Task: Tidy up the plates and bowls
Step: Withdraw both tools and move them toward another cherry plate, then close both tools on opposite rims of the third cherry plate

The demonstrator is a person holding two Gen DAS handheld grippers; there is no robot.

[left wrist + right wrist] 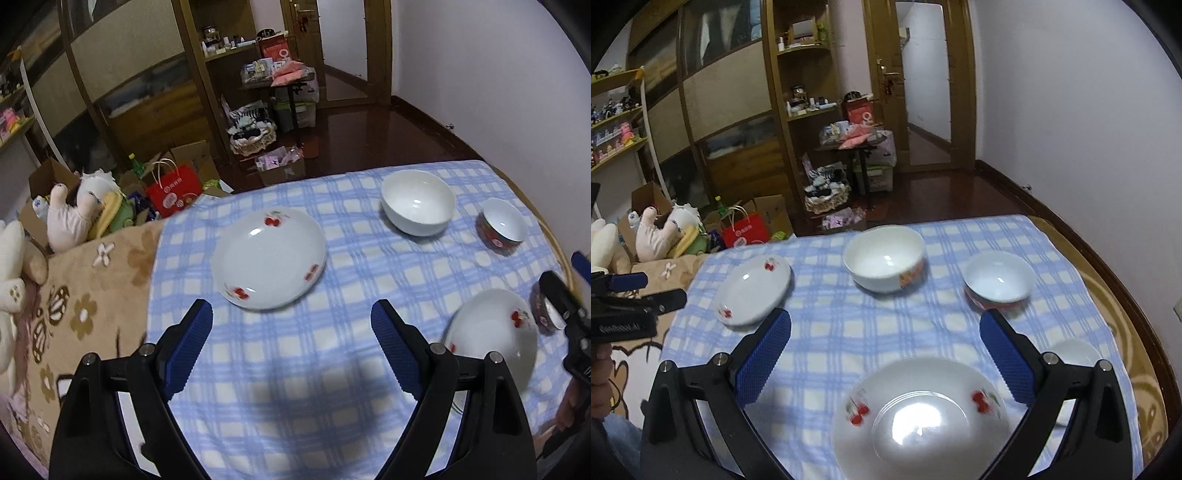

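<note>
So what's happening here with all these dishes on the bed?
A person holds a gripper in each hand above a blue checked cloth set with dishes. The left gripper and the right gripper are both open and hold nothing. Two cherry plates lie apart, one on the left and one nearer the right gripper. A big white bowl and a smaller red bowl sit farther back. Nothing is stacked yet.

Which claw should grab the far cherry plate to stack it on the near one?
Left. The left claw hangs open right before the far plate. The right claw sits over the near plate, likely the stack base.
</note>
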